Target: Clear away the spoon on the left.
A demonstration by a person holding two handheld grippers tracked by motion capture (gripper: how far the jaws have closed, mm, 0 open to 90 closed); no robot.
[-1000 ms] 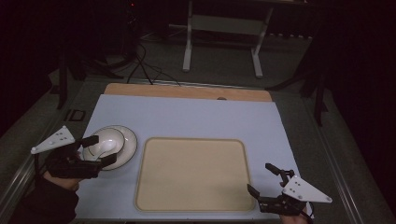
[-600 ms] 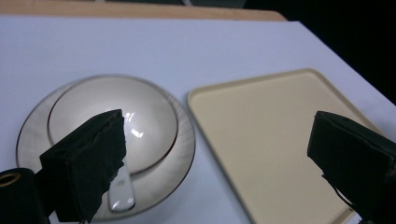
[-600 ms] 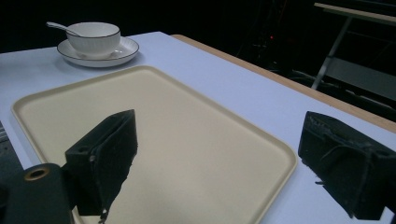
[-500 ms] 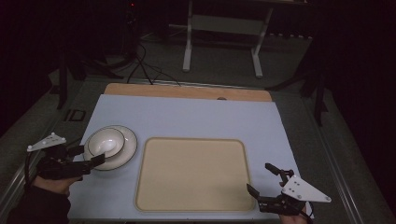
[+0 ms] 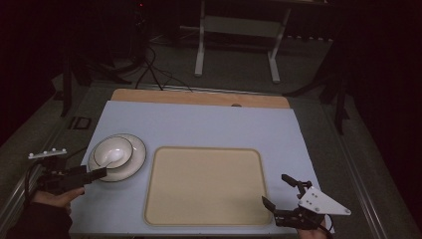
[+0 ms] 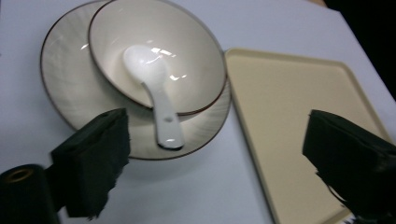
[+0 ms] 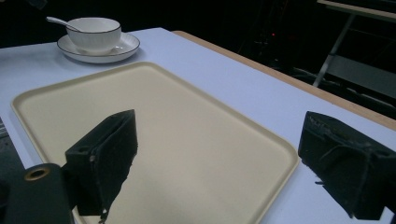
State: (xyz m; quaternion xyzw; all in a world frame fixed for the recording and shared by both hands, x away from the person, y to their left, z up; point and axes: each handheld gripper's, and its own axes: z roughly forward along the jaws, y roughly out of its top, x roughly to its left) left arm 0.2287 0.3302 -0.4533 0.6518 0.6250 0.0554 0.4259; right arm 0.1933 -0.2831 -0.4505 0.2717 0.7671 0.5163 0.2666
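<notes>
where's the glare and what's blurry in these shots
Left gripper view: glare streaks on the bowl around the spoon, near jaws soft. Right gripper view: tray evenly lit, jaws blurred, background dark. High view: table lit, surroundings nearly black.

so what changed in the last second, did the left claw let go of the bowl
The left claw drew back from over the bowl toward the person and the table's left edge. It is open now, empty, its tips by the plate's near rim. Whether it held the bowl earlier cannot be told. The bowl, plate, spoon, tray and right claw stayed put.
</notes>
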